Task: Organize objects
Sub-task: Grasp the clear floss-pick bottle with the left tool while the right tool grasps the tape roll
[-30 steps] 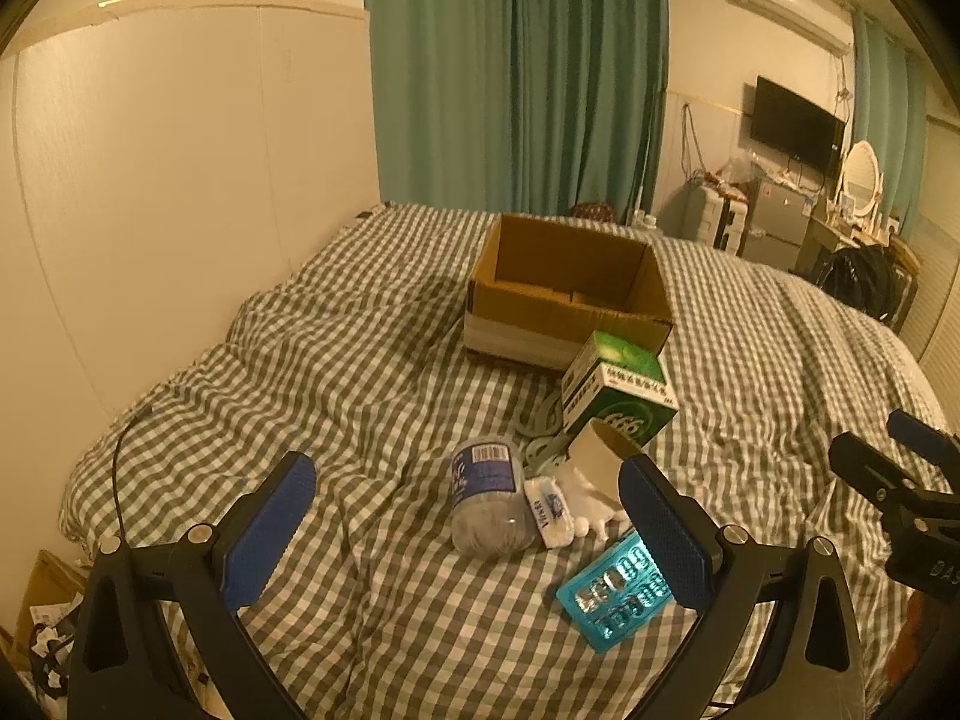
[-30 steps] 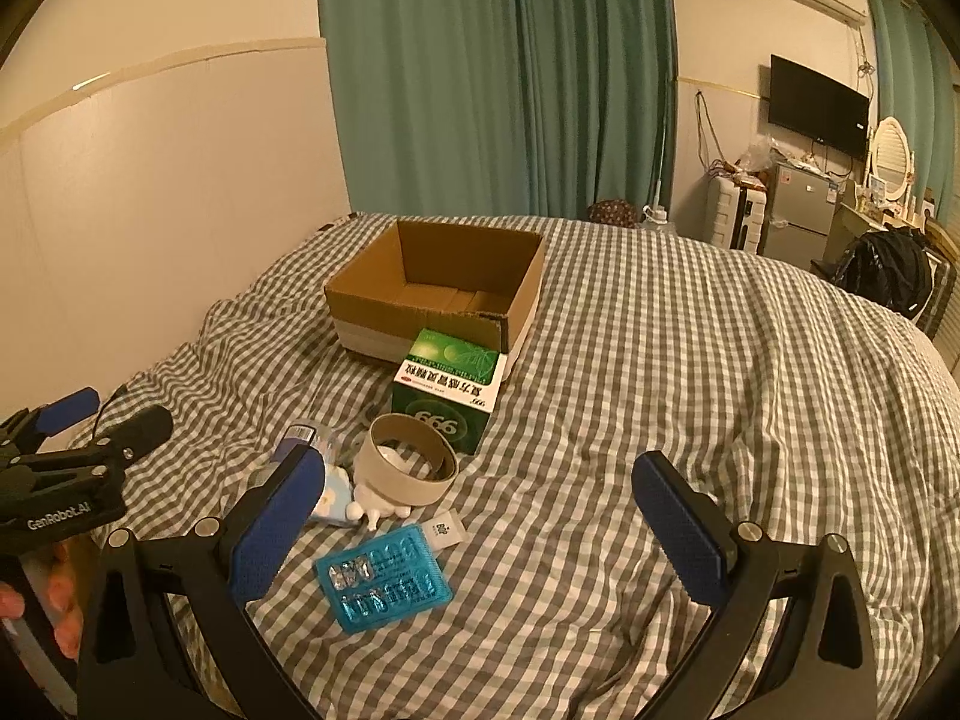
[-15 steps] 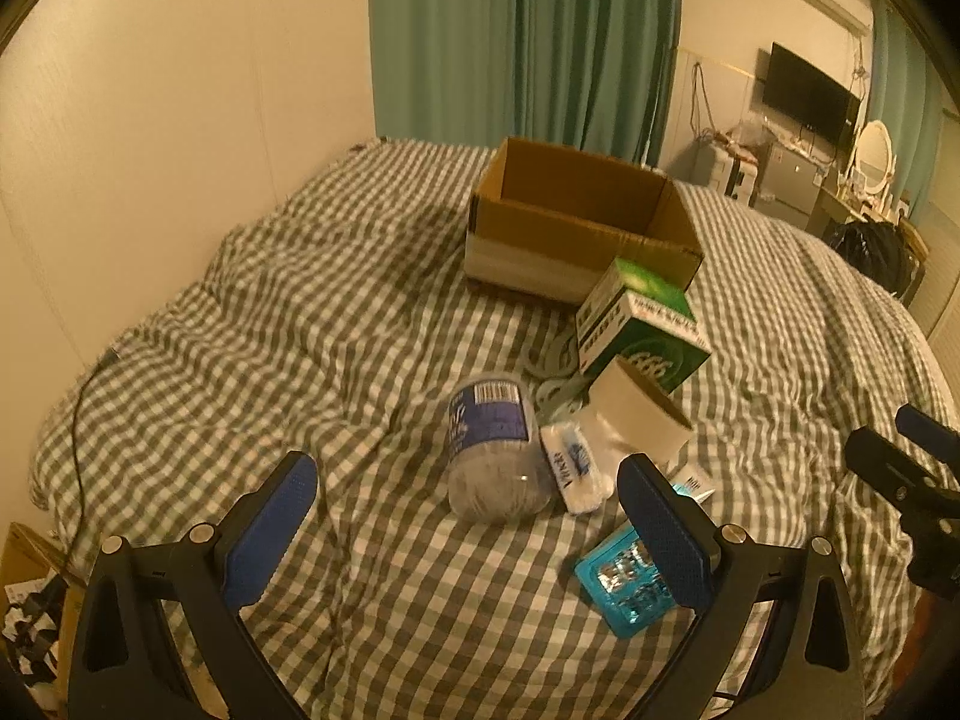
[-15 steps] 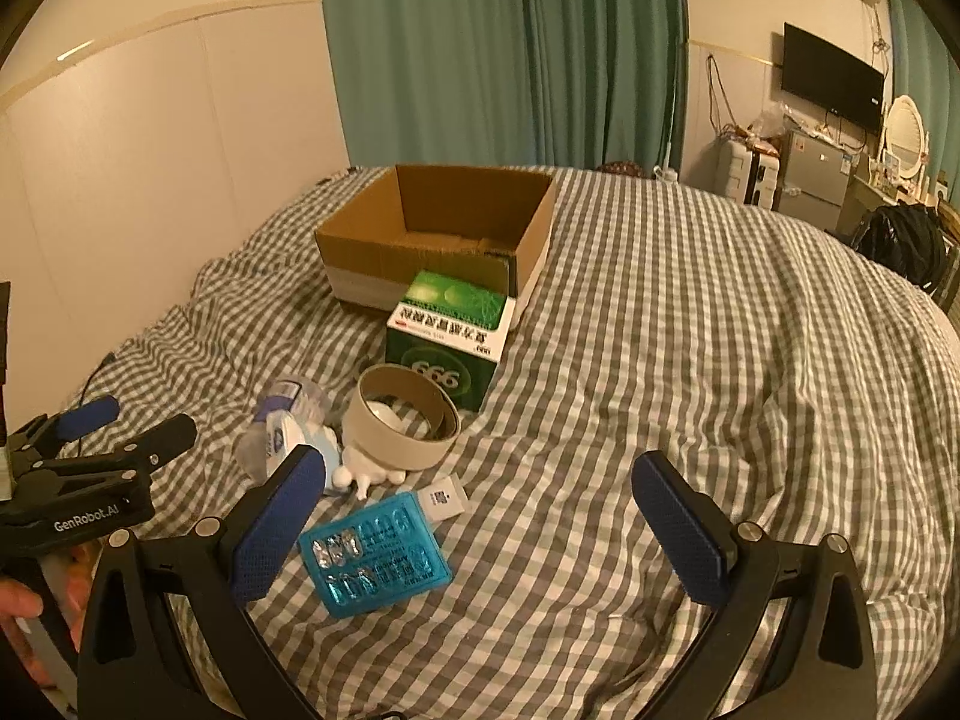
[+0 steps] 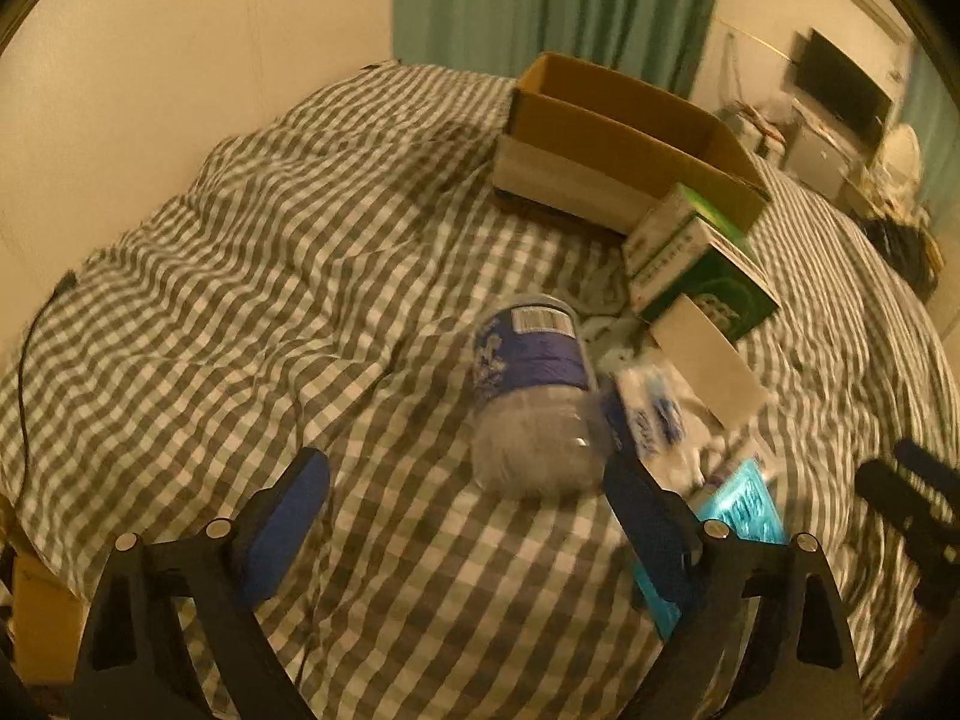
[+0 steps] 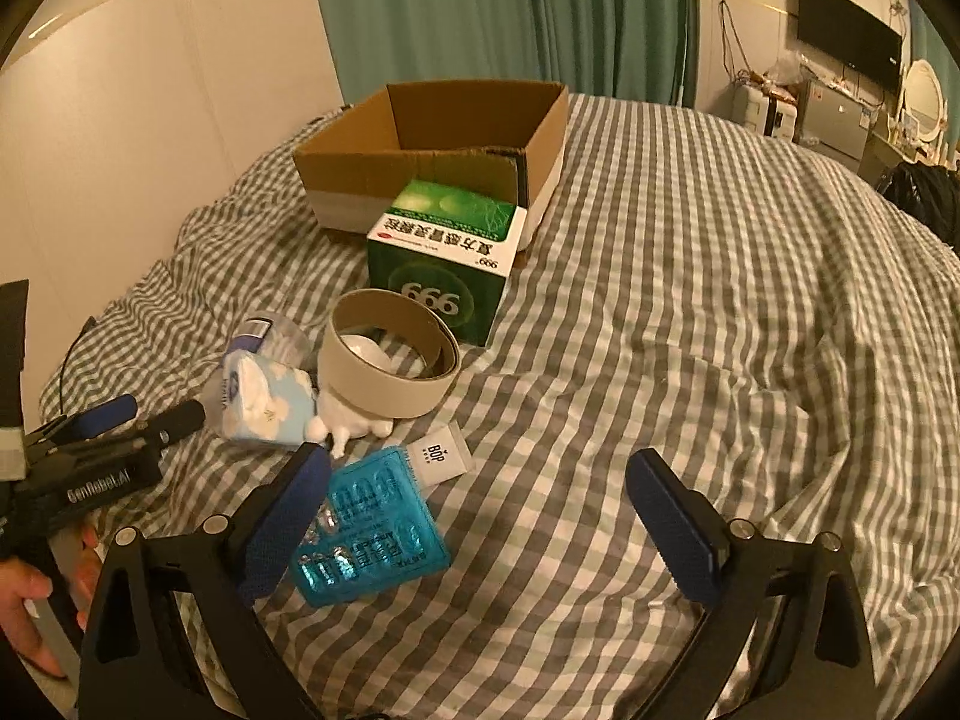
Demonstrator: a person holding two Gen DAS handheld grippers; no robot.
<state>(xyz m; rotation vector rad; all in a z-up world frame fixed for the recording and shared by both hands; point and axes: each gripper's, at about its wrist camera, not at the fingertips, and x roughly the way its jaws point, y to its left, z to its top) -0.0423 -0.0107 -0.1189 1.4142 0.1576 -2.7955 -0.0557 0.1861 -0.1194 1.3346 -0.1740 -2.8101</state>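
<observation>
Both grippers spread wide and empty, left gripper (image 5: 465,495) now swooped in close on the plastic bottle (image 5: 536,401), first pick looking imminent.

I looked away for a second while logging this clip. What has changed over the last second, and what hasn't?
Both grippers advanced toward the pile. The left gripper dropped closer to the lying plastic bottle, which now sits just ahead of its open jaws. The right gripper moved nearer the blue blister pack. Nothing was grasped or released. The cardboard box, green medicine box and tape roll stayed put.
</observation>
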